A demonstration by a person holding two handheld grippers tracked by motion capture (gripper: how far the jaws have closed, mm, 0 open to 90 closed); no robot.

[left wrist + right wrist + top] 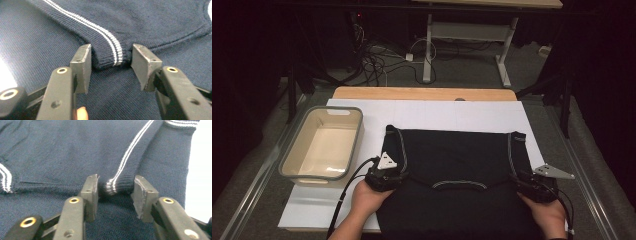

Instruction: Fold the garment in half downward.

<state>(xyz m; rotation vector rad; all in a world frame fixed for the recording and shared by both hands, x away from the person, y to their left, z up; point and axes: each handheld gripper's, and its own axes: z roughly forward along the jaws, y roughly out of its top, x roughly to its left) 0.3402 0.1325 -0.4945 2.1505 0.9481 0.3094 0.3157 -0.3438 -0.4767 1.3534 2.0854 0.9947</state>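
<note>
The navy sweater (462, 170) lay flat on the table (432, 112). Left tongs (111, 65) and right tongs (116, 188) stood wide, each straddling a striped ribbed cuff (110, 53); closing shallow, they risked slipping off.

A dark navy knit garment (457, 160) with white-striped ribbed trim lies folded flat across the table's near edge. Its striped cuffs point toward the far side.
</note>
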